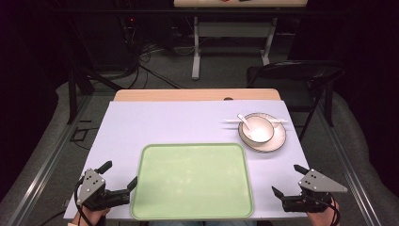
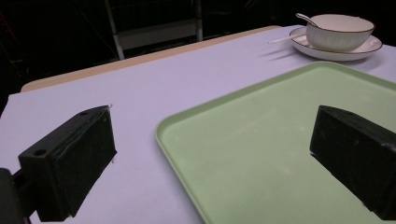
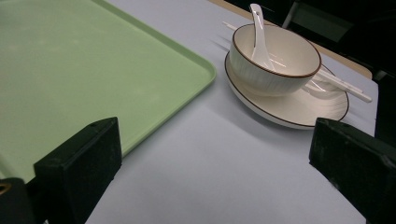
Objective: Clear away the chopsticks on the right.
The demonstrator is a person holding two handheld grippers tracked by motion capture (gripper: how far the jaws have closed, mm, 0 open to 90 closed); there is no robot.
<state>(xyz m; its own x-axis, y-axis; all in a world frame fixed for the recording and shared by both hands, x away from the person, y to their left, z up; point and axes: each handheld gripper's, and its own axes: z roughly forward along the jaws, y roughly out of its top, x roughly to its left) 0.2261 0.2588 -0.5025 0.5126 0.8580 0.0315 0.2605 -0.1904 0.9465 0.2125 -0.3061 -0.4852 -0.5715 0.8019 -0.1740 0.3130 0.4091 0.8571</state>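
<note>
Your left gripper (image 1: pixel 120 174) and right gripper (image 1: pixel 289 180) both sit with jaws spread, holding nothing, flanking the green tray (image 1: pixel 193 207). The bowl (image 1: pixel 257 129) with its spoon (image 1: pixel 243 119) rests on a plate (image 1: pixel 278 139) beside chopsticks (image 1: pixel 231 121). No readable writing.

Table (image 1: pixel 155 120) w/ pale lilac cover: green tray (image 1: pixel 193 181) near front, plate (image 1: pixel 277 139) far right, maybe chopsticks under bowl.
</note>
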